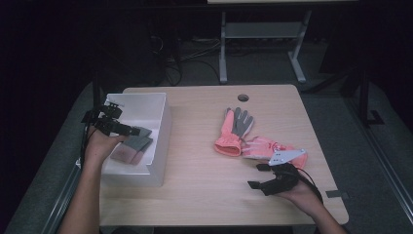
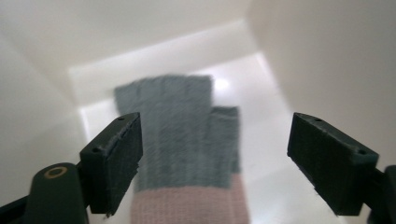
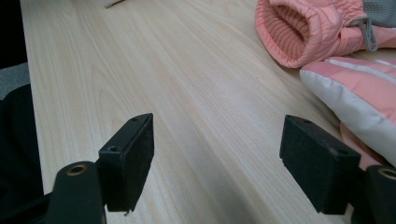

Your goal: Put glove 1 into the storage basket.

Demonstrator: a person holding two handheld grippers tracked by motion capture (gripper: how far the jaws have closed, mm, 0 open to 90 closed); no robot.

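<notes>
We see a dark room and one wooden table. One white box sits under our left gripper, jaws wide, one grey glove lying below. Two pink gloves lie just beyond our right gripper, wide, empty.

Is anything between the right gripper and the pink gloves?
No. The right gripper is open over bare table, and the pink gloves lie just beyond it with nothing visible between.
</notes>
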